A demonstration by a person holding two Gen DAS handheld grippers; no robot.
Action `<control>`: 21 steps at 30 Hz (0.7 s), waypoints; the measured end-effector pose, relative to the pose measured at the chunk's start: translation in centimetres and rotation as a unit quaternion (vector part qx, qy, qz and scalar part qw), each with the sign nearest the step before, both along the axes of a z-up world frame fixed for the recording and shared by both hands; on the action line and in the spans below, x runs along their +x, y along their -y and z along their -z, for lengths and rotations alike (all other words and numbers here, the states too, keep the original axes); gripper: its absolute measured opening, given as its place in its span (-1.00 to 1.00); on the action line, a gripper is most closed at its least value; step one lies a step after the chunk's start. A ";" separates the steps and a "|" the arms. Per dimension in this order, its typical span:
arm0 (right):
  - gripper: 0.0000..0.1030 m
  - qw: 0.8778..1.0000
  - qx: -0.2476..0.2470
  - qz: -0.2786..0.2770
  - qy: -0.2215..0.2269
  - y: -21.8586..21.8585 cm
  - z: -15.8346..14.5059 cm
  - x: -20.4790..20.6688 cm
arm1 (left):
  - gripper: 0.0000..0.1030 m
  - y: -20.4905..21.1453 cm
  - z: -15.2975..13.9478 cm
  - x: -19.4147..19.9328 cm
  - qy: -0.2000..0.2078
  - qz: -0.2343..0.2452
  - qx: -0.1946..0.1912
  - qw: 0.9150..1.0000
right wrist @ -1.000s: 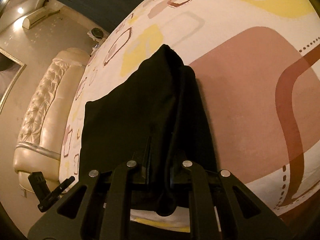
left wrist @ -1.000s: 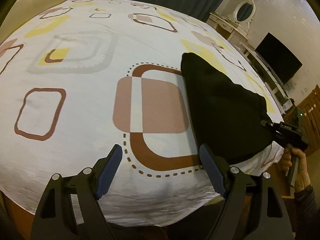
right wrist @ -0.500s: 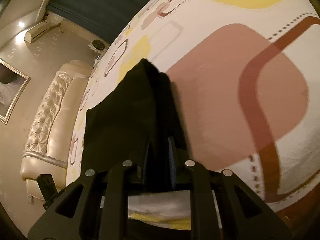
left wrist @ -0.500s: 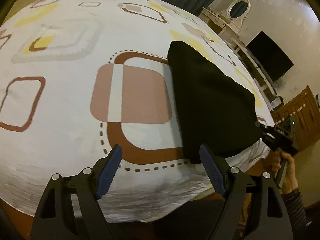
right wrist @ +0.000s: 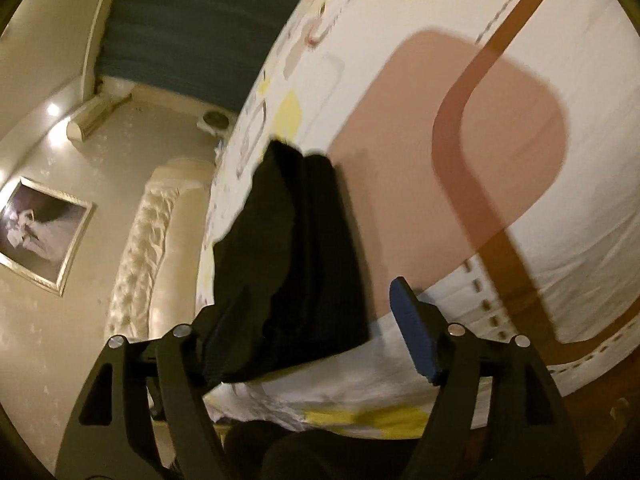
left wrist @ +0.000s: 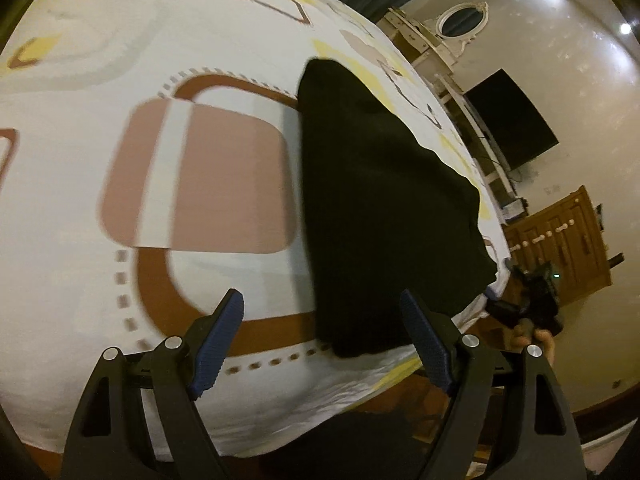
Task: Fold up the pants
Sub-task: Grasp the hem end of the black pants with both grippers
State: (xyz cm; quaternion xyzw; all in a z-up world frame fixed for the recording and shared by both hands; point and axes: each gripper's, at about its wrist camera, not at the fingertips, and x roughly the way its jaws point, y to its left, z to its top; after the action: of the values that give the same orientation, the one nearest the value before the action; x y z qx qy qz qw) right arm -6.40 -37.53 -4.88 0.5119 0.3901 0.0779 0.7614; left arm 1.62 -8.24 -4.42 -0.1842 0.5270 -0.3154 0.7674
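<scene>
Bedroom, warm dim light. Bed sheet (left wrist: 60, 208) white with brown, pink and yellow rounded squares. Dark teal curtain (right wrist: 192, 52) behind. Cream tufted headboard (right wrist: 140, 248), framed picture (right wrist: 38, 236), dark TV (left wrist: 512, 124), oval mirror (left wrist: 462, 22) (dresser below), wooden cabinet (left wrist: 560, 240).

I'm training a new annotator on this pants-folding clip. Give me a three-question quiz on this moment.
1. True or false: the right gripper is clamped on the pants.
2. What colour are the pants? A) black B) yellow C) white
3. Fill in: the pants lie on a patterned ____.

Key
1. False. Its jaws have just been opening, and the pants now lie loose between them.
2. A
3. Bedsheet. The left gripper hangs open above it, holding nothing.
</scene>
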 end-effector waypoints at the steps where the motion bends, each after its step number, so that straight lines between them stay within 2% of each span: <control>1: 0.41 1.000 -0.001 -0.006 0.000 -0.5 0.1 0.5 | 0.54 0.3 0.3 0.2 -0.006 0.002 -0.006 1.000; 7: 0.57 0.999 0.020 -0.032 0.014 -2.2 0.4 2.5 | 0.55 1.7 1.5 1.8 -0.042 -0.003 -0.062 0.997; 10: 0.60 0.999 0.009 -0.035 0.012 -2.7 0.5 3.3 | 0.54 2.8 2.0 2.3 -0.060 0.008 -0.092 0.994; 11: 0.48 0.999 0.000 -0.037 0.009 -2.9 0.4 3.4 | 0.38 3.3 2.1 2.3 -0.062 0.011 -0.090 0.994; 12: 0.16 0.999 -0.014 -0.041 0.001 -3.1 0.3 3.3 | 0.20 3.8 2.2 2.3 -0.061 0.011 -0.079 0.995; 13: 0.03 0.999 -0.021 -0.047 -0.008 -3.2 0.4 3.4 | 0.13 3.9 2.3 2.3 -0.061 0.009 -0.073 0.995; 14: -0.12 0.999 -0.018 -0.049 -0.007 -3.3 0.4 3.4 | -0.03 3.8 2.5 2.4 -0.065 0.006 -0.073 0.995; 17: -0.25 0.999 -0.019 -0.047 -0.002 -3.7 0.0 3.2 | -0.26 3.2 2.2 2.4 -0.072 -0.001 -0.082 0.994; 21: -0.32 0.998 -0.032 -0.053 0.008 -5.4 -1.6 3.6 | -0.38 3.1 0.9 2.2 -0.048 -0.003 -0.054 0.997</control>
State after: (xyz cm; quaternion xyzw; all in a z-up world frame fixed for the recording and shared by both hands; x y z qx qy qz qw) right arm -2.77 -32.12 -3.28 0.4656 0.4129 0.1093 0.7751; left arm 3.81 -11.34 -5.29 -0.2414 0.5448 -0.3319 0.7312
